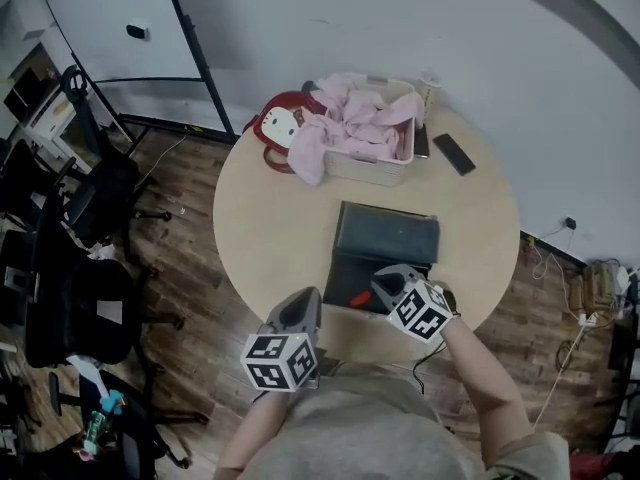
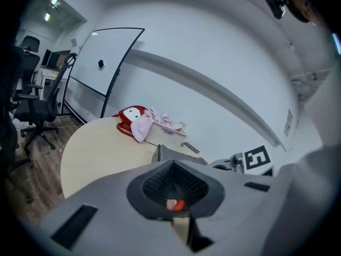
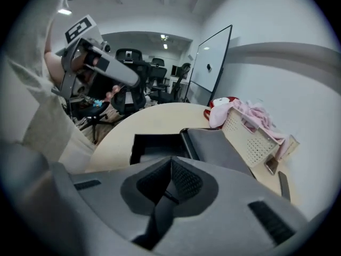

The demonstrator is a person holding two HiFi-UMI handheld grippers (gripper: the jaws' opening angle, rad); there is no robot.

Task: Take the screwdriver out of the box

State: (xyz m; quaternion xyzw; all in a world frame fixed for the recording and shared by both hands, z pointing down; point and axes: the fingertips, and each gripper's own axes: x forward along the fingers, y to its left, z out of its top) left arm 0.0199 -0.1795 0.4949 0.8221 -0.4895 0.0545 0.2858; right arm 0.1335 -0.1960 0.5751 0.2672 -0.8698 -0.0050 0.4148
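Locating the screwdriver comes first. Its red handle lies inside the open box, in the near right corner of the dark tray, on the desk. The raised lid stands on the far side and does not cover it.

Position relative to the claws: in the head view the handle sits between the two claws. The right claw is just beside it, with the handle to that claw's left and slightly toward the person. The left claw is at the tray's near left edge, with a stretch of dark tray between it and the handle. The right claw is therefore the nearer one.

Long axis: only the handle shows. It appears to run roughly across the tray, left to right, slightly tilted. The shaft cannot be made out against the dark interior.

Claw state: in the left gripper view the left claw is pressed together, apparently pinching nothing. A spot of orange-red shows through the slit under the pads, probably the handle beyond. In the right gripper view the right claw is pressed together on nothing, with the tray ahead of it.

Requirement for the coming move, as a judgement: the right claw must spread and straddle the handle across its long axis.
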